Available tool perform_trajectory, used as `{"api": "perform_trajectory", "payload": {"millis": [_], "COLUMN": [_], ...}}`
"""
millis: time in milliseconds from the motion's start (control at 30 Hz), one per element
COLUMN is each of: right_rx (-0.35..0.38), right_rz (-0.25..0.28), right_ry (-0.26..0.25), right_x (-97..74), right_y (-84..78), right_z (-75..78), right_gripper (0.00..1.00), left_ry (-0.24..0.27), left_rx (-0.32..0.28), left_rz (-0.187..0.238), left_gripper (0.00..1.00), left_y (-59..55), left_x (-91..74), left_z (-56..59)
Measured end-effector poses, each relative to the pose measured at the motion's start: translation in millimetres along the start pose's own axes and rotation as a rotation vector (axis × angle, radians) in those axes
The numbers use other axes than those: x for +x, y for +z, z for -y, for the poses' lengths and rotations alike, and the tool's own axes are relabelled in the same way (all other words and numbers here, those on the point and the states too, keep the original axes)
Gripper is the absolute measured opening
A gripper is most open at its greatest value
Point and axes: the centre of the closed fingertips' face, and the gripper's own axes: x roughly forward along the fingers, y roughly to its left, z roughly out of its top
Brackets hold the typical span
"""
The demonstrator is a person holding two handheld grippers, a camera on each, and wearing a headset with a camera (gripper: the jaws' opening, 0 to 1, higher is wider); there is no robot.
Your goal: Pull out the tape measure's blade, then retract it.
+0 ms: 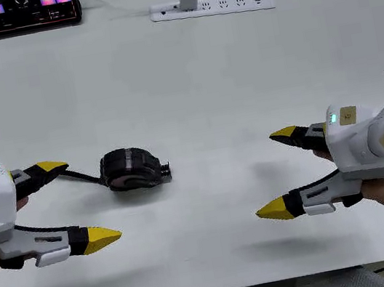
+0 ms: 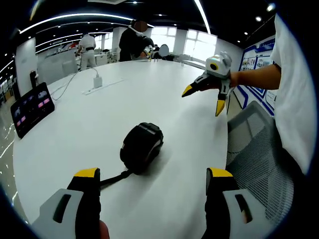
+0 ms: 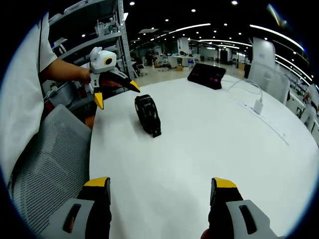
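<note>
The tape (image 1: 134, 169) lies just ahead of the spread jaws of the left gripper (image 1: 83, 200), blade tip towards the farther right gripper (image 1: 272, 173), jaws also spread

Tape measure (image 1: 131, 170): black plastic casing, mostly matt, with a faint sheen on the side face.
Wrist strap (image 1: 79, 175): black and matt; the material cannot be told.
Left gripper (image 1: 89, 200): smooth white plastic housing with a slight gloss; matt black jaws with matt yellow tips.
Right gripper (image 1: 267, 173): smooth white plastic housing; matt black jaws, matt yellow tips.
Table (image 1: 188, 78): smooth white top with a low sheen and soft reflections.
Power strip (image 1: 227, 3): smooth white plastic.
Tablet (image 1: 22, 11): glossy screen in a black frame.
Chair (image 2: 259, 164): grey open-mesh cloth.
</note>
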Motion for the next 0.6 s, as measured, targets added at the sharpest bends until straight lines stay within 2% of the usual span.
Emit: {"api": "perform_trajectory", "payload": {"millis": [600], "right_rx": [-0.055], "right_rz": [-0.004], "right_ry": [0.053], "right_x": [28.6], "right_y": [13.2], "right_z": [7.1], "right_gripper": [0.78], "left_ry": [-0.042], "left_rx": [0.089], "left_rz": [-0.069], "left_gripper": [0.82], "left_y": [-4.8], "left_x": [20.6], "left_z": [-12.5]}}
